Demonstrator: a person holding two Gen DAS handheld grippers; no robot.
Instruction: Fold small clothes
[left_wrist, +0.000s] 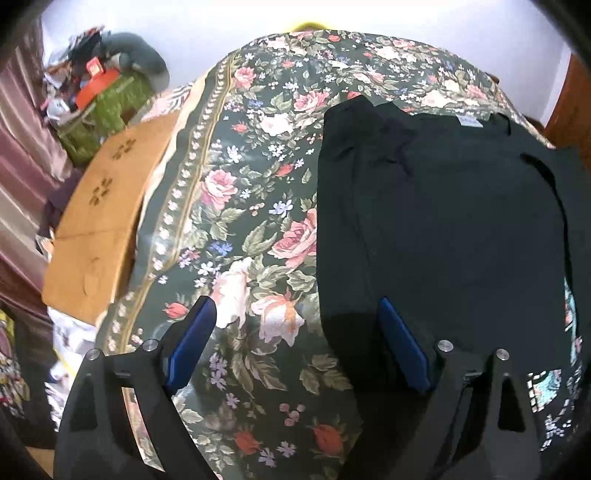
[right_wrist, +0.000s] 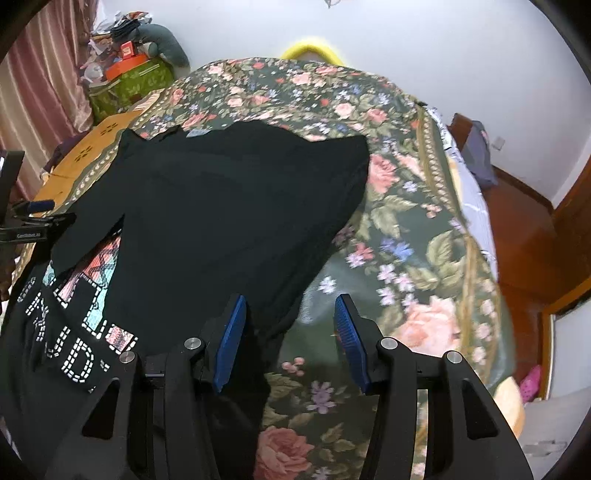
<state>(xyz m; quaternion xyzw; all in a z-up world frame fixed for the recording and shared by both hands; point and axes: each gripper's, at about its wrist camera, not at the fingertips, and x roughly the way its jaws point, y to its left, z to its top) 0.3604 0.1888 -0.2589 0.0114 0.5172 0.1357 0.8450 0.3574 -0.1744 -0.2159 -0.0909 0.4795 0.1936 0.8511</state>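
The left gripper (left_wrist: 297, 314) points steeply downward, its jaws spread wide apart. Its two black fingers end in blue pads (left_wrist: 190, 345), and nothing is pinched between them; the pad on the right side of the left wrist view sits over dark cloth without pressing on it. The right gripper (right_wrist: 290, 308) also tilts steeply down, its jaws parted about halfway, narrower than the left pair. Its blue ribbed pads (right_wrist: 349, 341) face each other across a clear gap, gripping nothing. In the right wrist view, part of the left gripper's black frame shows at the left edge.
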